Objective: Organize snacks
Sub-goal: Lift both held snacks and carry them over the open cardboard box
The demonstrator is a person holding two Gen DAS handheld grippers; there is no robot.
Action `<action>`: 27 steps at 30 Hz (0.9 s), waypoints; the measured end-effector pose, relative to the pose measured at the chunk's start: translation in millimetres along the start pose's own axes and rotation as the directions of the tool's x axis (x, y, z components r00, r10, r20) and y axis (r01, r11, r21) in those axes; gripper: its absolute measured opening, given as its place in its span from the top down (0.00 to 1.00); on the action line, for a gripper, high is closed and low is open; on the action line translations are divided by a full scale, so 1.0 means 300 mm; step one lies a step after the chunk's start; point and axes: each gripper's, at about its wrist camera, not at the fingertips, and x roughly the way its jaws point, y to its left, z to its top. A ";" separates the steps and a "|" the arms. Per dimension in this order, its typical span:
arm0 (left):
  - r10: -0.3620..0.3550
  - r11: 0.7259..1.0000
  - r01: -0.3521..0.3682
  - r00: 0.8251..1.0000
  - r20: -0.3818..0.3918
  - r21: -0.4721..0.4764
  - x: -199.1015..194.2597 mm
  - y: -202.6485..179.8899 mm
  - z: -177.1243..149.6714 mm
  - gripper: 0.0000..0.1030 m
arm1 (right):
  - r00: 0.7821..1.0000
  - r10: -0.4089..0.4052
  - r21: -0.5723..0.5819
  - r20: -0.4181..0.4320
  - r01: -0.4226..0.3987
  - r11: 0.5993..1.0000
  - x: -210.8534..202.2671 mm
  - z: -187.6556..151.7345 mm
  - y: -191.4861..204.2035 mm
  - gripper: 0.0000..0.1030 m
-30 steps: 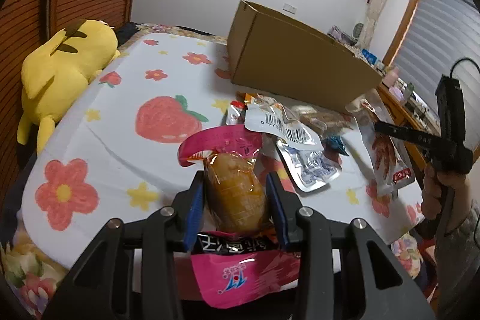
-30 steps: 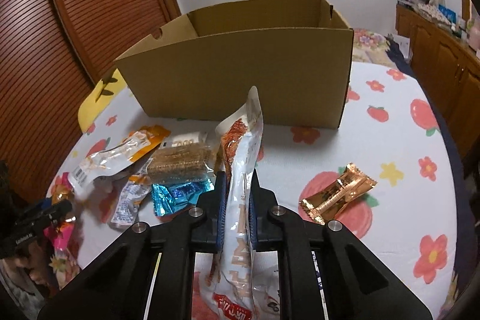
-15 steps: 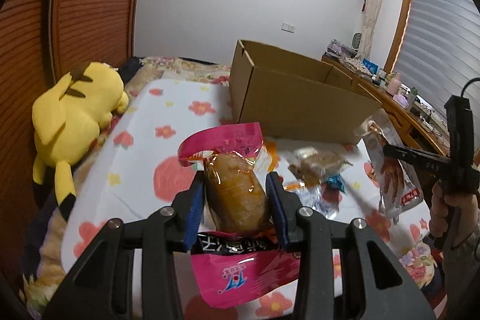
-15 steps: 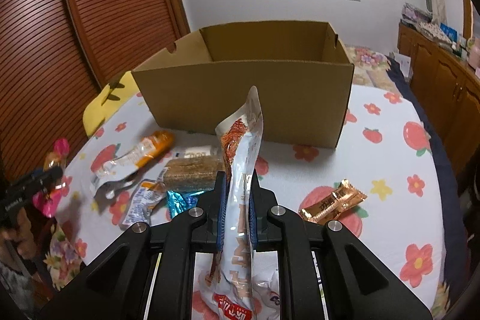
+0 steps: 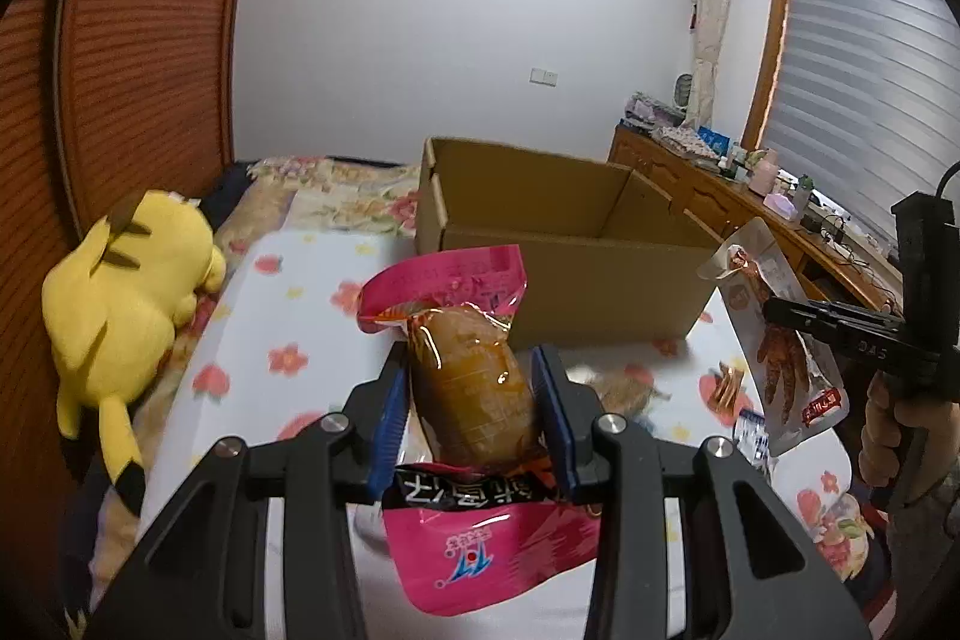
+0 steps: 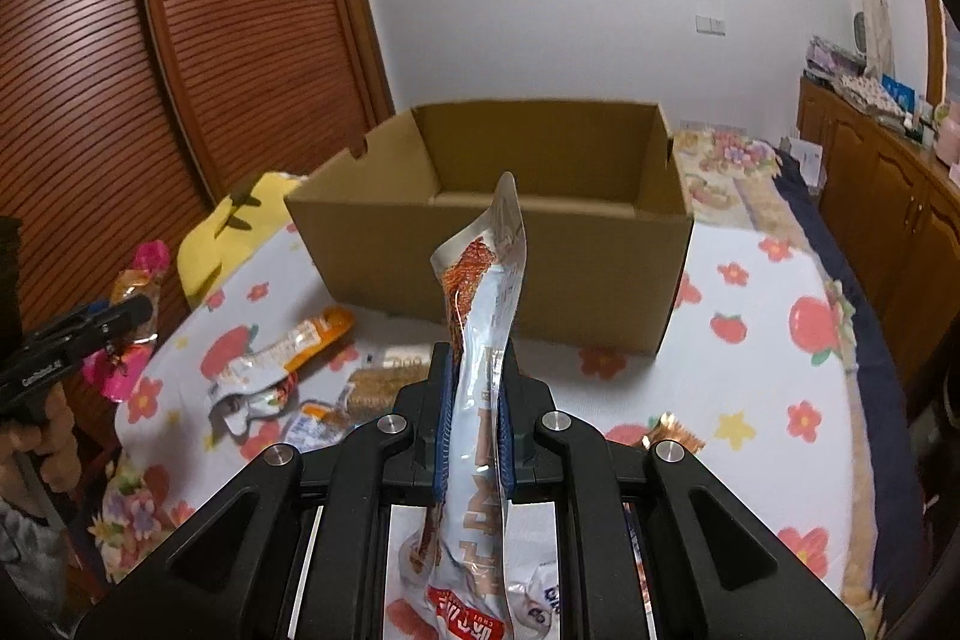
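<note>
My left gripper (image 5: 471, 403) is shut on a pink snack pack (image 5: 468, 382) with a brown piece inside, held high above the table, short of the open cardboard box (image 5: 558, 274). My right gripper (image 6: 474, 403) is shut on a tall white chicken-feet pouch (image 6: 483, 340), held upright in front of the same box (image 6: 498, 256). The pouch also shows in the left wrist view (image 5: 780, 346), and the pink pack in the right wrist view (image 6: 129, 316). Several loose snacks lie on the flowered tablecloth (image 6: 774, 358), among them an orange-and-white pouch (image 6: 282, 355).
A yellow plush toy (image 5: 129, 280) lies at the table's left edge. A gold-wrapped bar (image 6: 678, 436) lies right of my right gripper. A wooden sideboard (image 5: 720, 184) with clutter runs along the right wall. A slatted wooden door (image 6: 180, 70) stands on the left.
Both grippers have risen with their snacks, so the box's open inside has come into view. The loose snacks on the table now sit lower in both views.
</note>
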 end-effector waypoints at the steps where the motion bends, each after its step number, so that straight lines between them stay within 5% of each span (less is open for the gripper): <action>1: -0.002 1.000 0.002 1.000 0.008 0.008 0.003 -0.008 0.018 0.63 | 1.000 -0.002 -0.002 0.009 0.002 1.000 -0.007 0.018 -0.002 0.91; 15: -0.033 0.993 0.024 0.997 0.074 0.118 0.122 -0.091 0.270 0.62 | 0.994 -0.047 -0.059 0.097 0.053 0.997 -0.020 0.255 -0.044 0.91; 27: -0.028 0.985 0.019 0.999 0.046 0.171 0.335 -0.151 0.406 0.62 | 0.985 -0.109 -0.087 0.131 0.121 0.989 0.065 0.435 -0.065 0.91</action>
